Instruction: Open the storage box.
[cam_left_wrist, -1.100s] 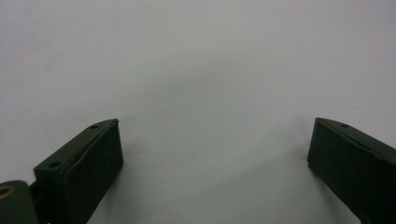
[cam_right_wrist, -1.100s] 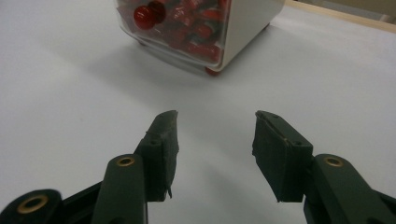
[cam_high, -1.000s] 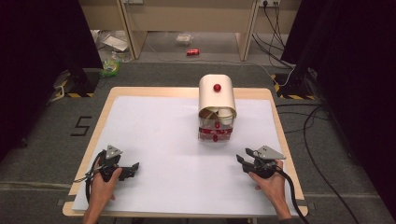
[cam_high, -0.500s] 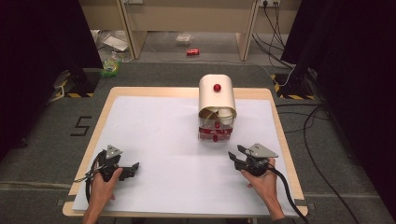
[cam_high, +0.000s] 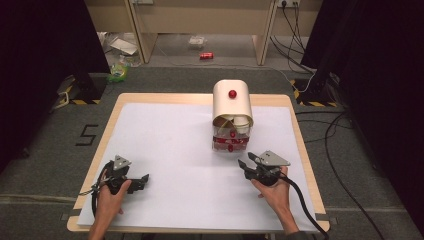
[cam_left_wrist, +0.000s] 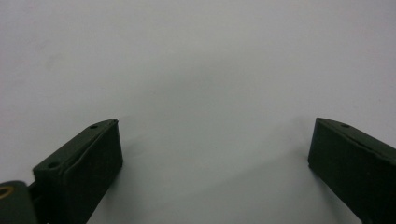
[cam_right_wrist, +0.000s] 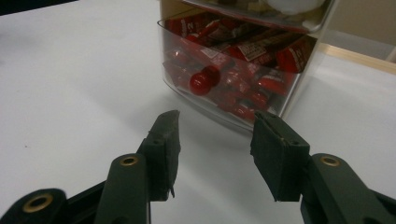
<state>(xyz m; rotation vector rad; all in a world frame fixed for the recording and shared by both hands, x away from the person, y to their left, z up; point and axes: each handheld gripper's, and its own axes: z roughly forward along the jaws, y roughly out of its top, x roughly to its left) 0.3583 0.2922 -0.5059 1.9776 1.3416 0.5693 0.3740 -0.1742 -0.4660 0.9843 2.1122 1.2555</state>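
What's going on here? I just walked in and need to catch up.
A person at a table holds a two-jaw gripper in each hand. The right gripper is open and empty, pointed at the red knob on the clear drawer of a cream roll-top container; the drawer is full of red-wrapped sweets. Nothing is touched yet. The left gripper rests open on the white sheet near the table's front left corner.

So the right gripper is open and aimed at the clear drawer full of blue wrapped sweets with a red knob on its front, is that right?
Not quite: the wrapped sweets are red, not blue, as the right gripper view shows. The rest holds: the right gripper is open with nothing between its jaws, aimed at the clear drawer with the red knob on its front.
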